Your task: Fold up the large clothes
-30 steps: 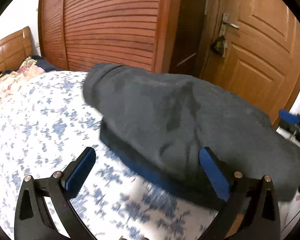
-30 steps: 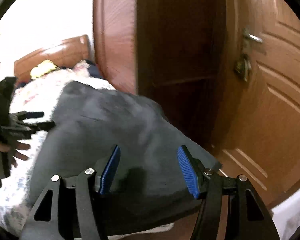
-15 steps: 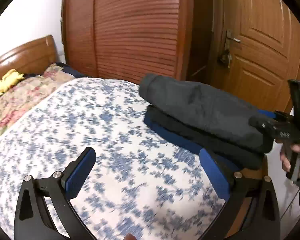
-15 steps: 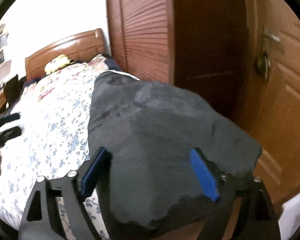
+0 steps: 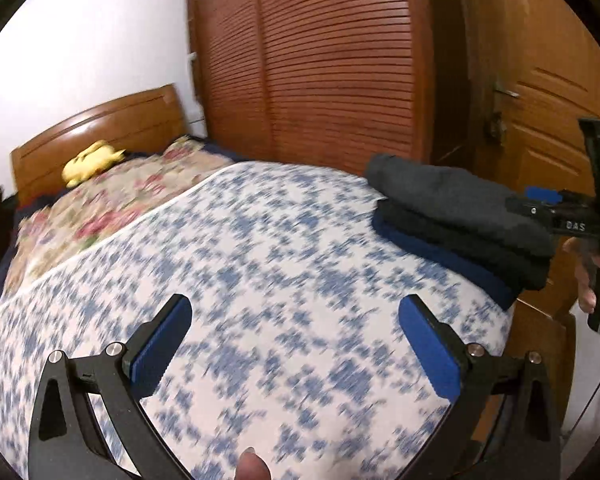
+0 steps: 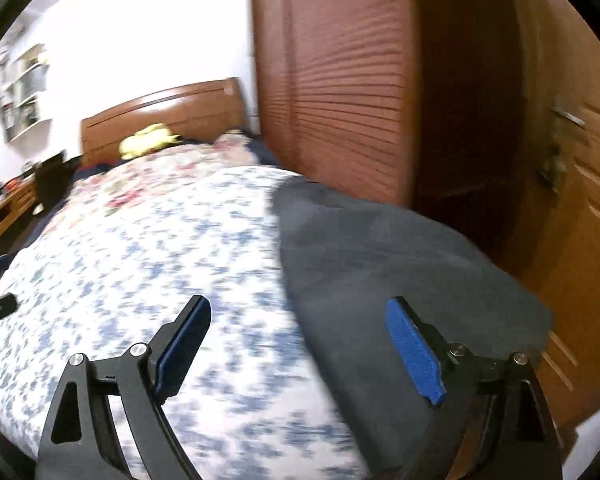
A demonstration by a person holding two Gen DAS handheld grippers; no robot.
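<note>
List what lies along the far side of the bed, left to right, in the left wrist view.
Wooden headboard → yellow plush toy → floral quilt → slatted wardrobe doors → folded stack of dark clothes → right tool, held beside the stack in front of the panelled door.

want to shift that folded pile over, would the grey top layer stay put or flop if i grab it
The grey garment is probably floppy: its folded edge sags softly. Pushed, it may slide off the dark layers beneath. The pile sits at the bed corner, so it could spill over.

Folded clothes (image 5: 456, 204) on bed (image 5: 260, 280) (right edge)
</note>
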